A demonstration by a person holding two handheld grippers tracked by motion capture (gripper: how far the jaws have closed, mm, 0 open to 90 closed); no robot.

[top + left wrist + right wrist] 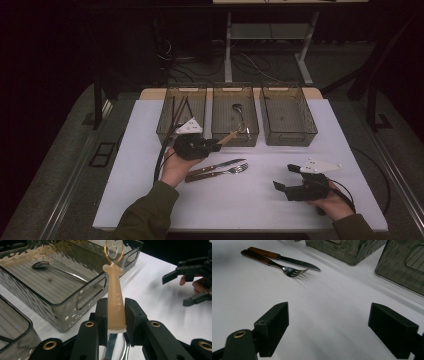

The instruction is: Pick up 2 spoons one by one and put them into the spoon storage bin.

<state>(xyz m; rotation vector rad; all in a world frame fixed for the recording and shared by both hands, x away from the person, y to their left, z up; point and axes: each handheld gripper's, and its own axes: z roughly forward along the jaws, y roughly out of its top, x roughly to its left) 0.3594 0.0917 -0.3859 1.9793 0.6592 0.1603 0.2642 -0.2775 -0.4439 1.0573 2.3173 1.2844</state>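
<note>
White desk point(280, 200), dim room. Left gripper point(216, 144) pinching tan-handled spoon point(115, 297) by its handle, bowl aimed at middle bin point(235, 136), likely sorting. Right gripper point(283, 176) spread, idle.

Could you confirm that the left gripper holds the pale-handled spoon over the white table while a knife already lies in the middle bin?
Not quite: a metal spoon lies in the middle bin, as the left gripper view shows, not a knife. The knife lies on the white table. The left gripper does hold the pale-handled spoon.
</note>
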